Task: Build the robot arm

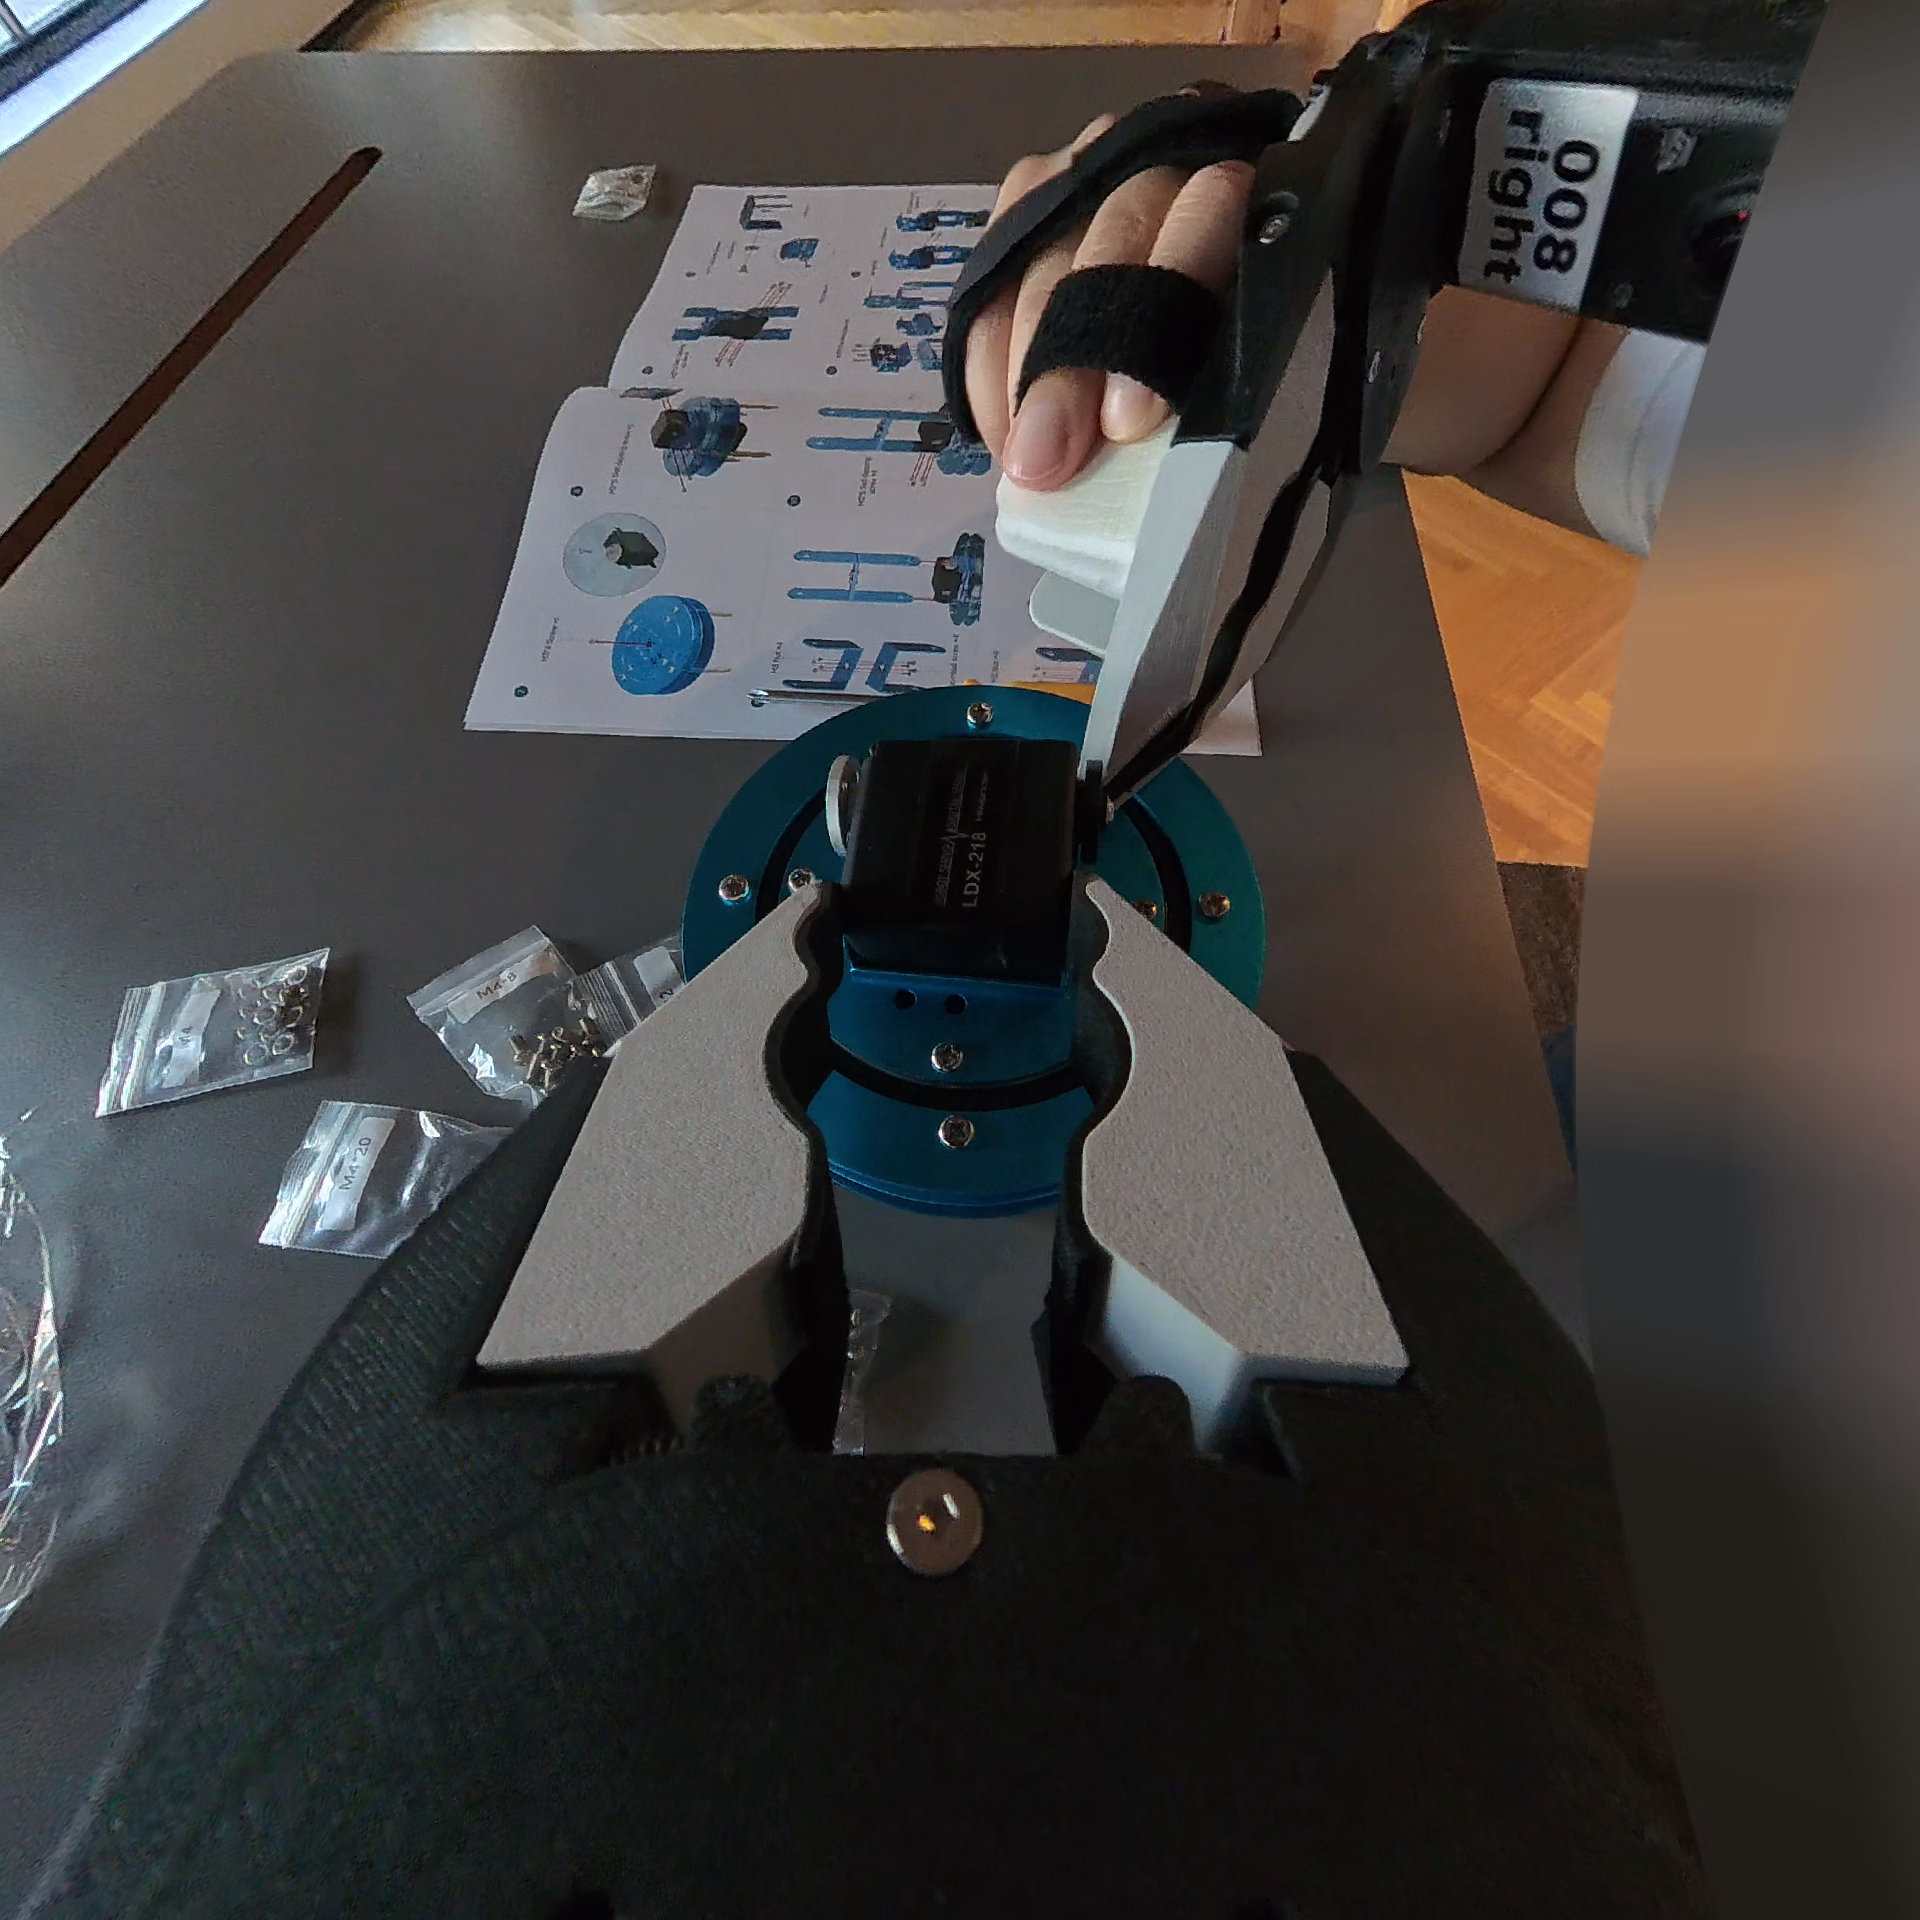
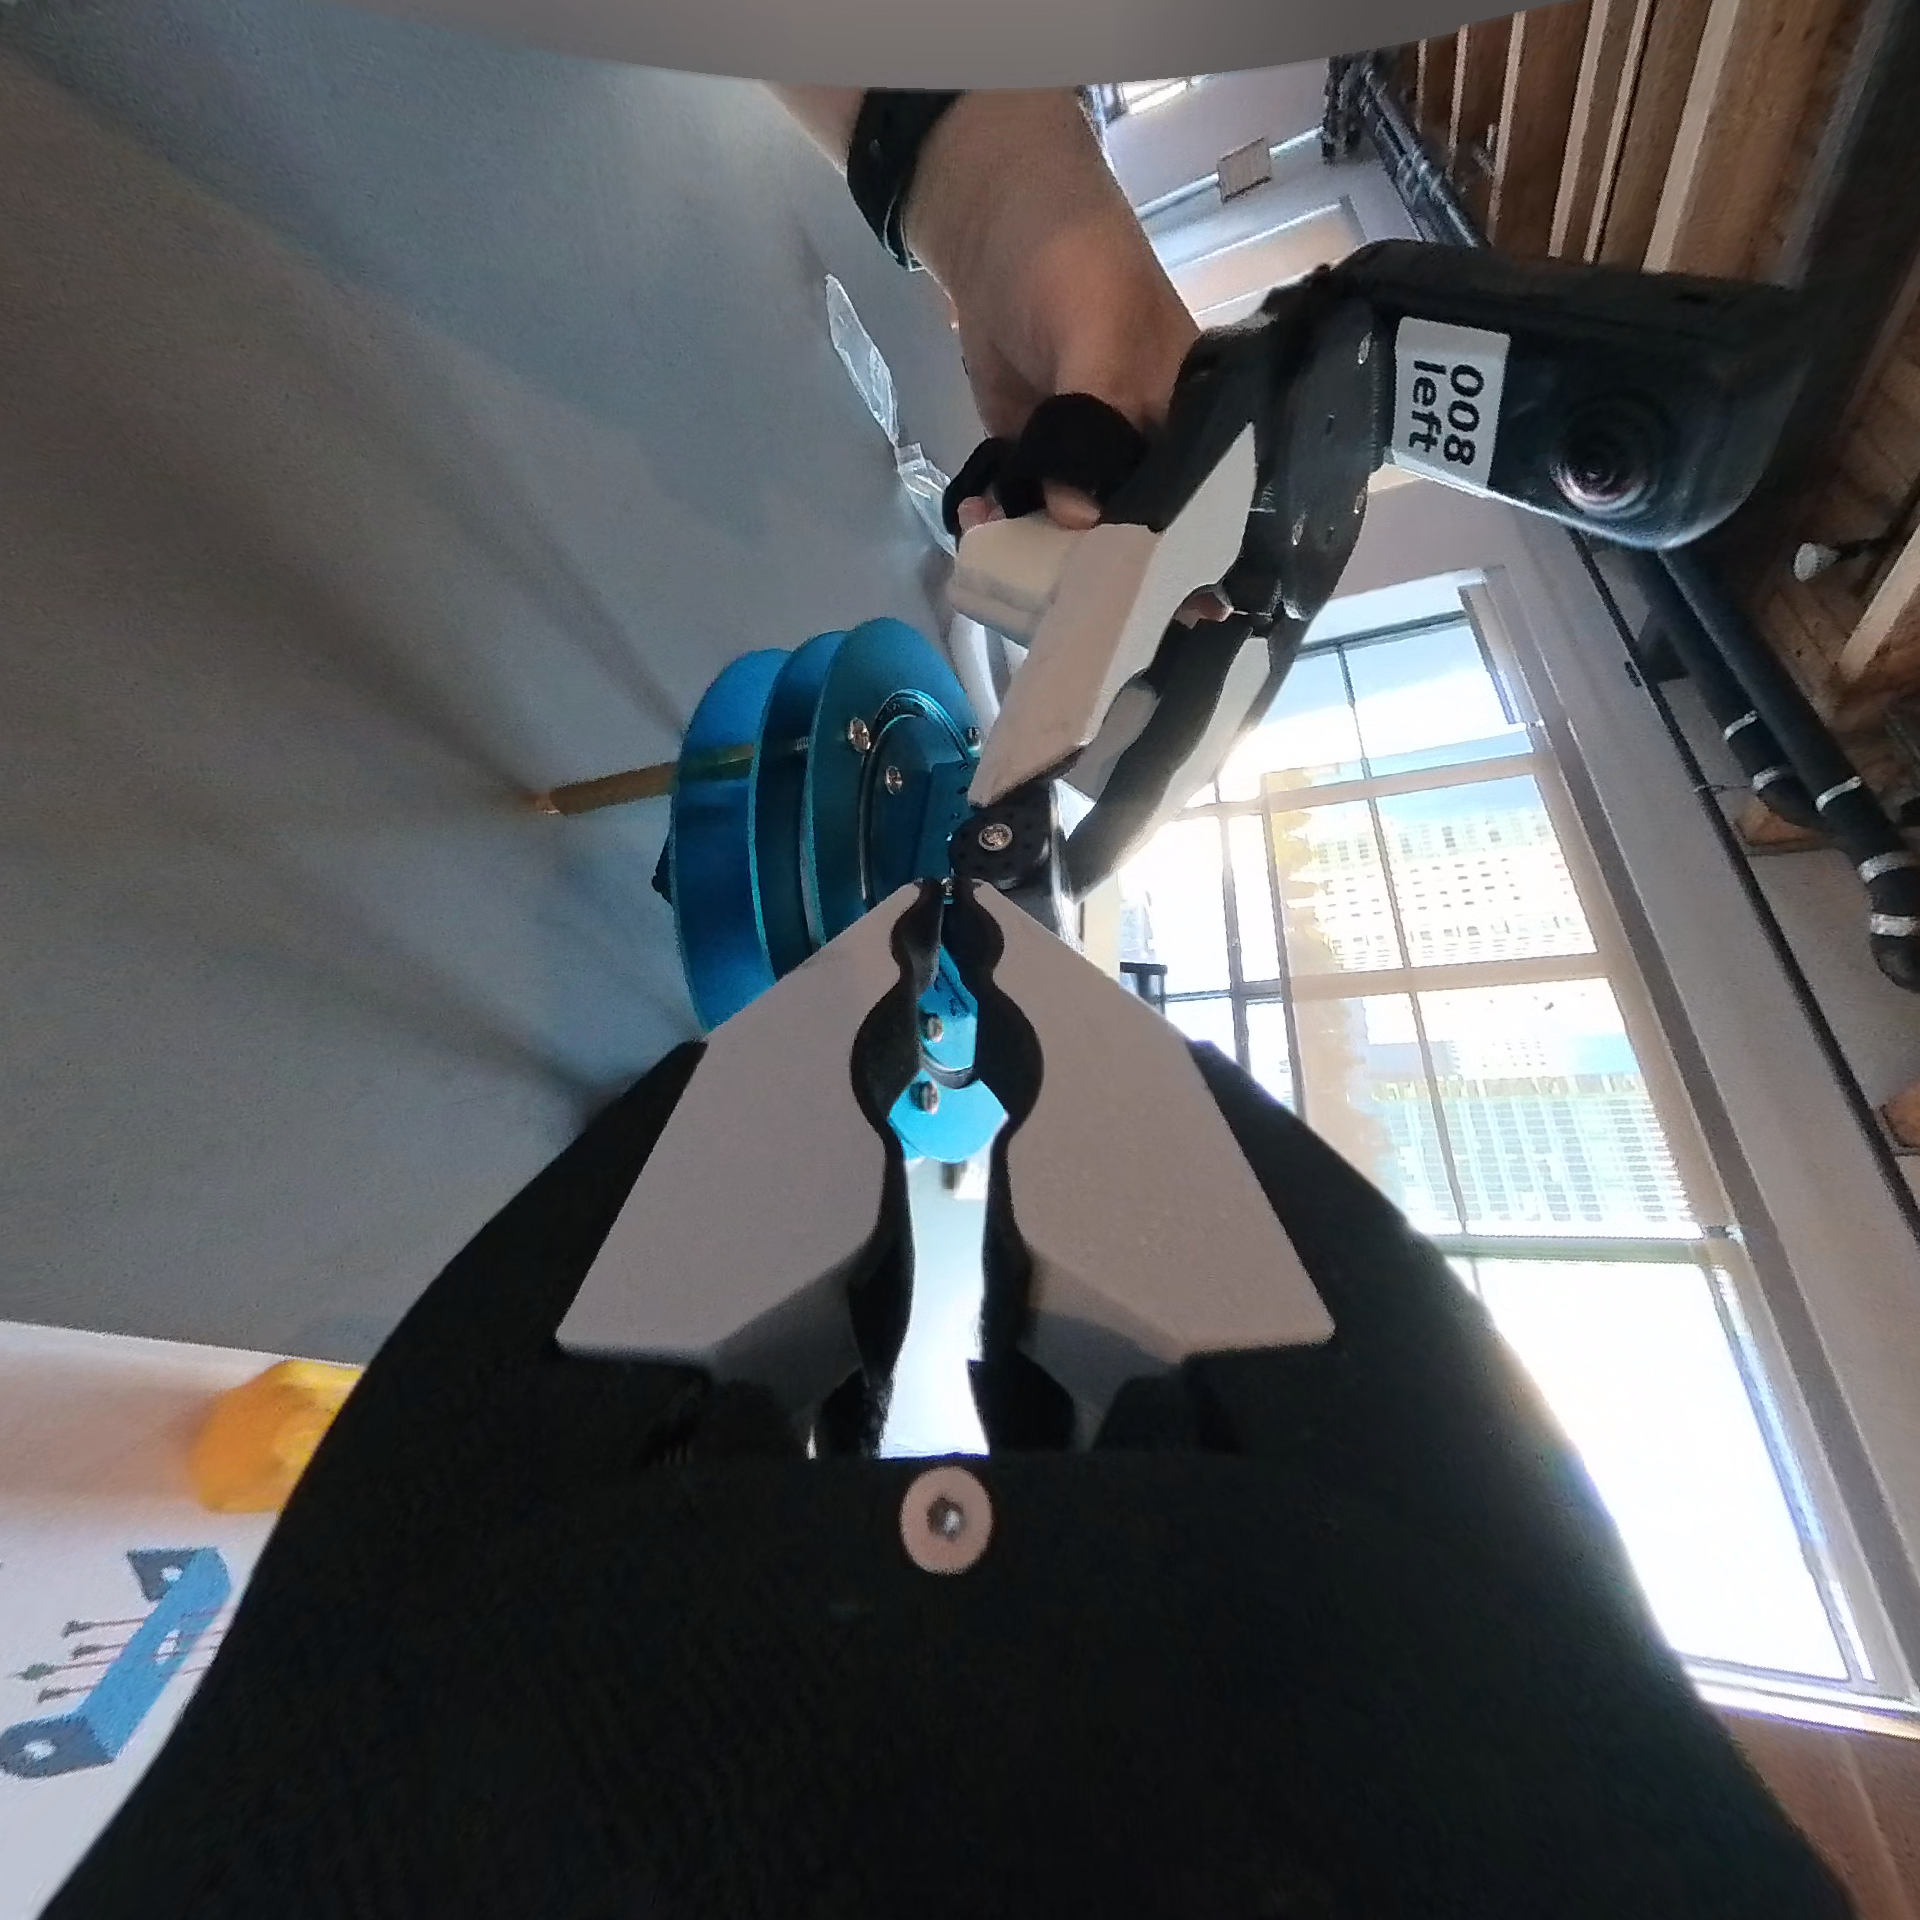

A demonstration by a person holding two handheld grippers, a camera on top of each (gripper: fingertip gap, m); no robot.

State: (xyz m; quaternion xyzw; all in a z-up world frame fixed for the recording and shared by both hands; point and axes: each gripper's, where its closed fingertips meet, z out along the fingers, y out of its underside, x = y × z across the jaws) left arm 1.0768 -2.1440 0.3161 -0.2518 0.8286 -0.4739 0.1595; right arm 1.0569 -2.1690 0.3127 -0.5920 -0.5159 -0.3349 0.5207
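Pinching the black servo (image 1: 961,842) across its two sides, my left gripper (image 1: 951,899) has one grey finger against each flank of the block, low down where it sits in the blue bracket (image 1: 951,997). The bracket is screwed to the blue round base (image 1: 1195,966), which lies directly under and ahead of those fingers. My right gripper (image 2: 940,894) comes in from the far right side and points steeply down. Its tips are pressed almost together at the servo's far right corner, just beside the small black disc (image 2: 997,836) with a screw in its middle. Whether they nip anything tiny I cannot tell. A brass post (image 2: 613,790) sticks out of the base's underside on the side away from my right tongs. My right hand (image 1: 1081,312) is strapped in, fingers curled over the white trigger, wrist raised; my left hand (image 2: 1049,343) reaches in low and level. Beyond the left gripper lies an open instruction sheet (image 1: 727,468). To its left are small clear bags of screws (image 1: 218,1029), all on the dark grey table (image 1: 312,623).
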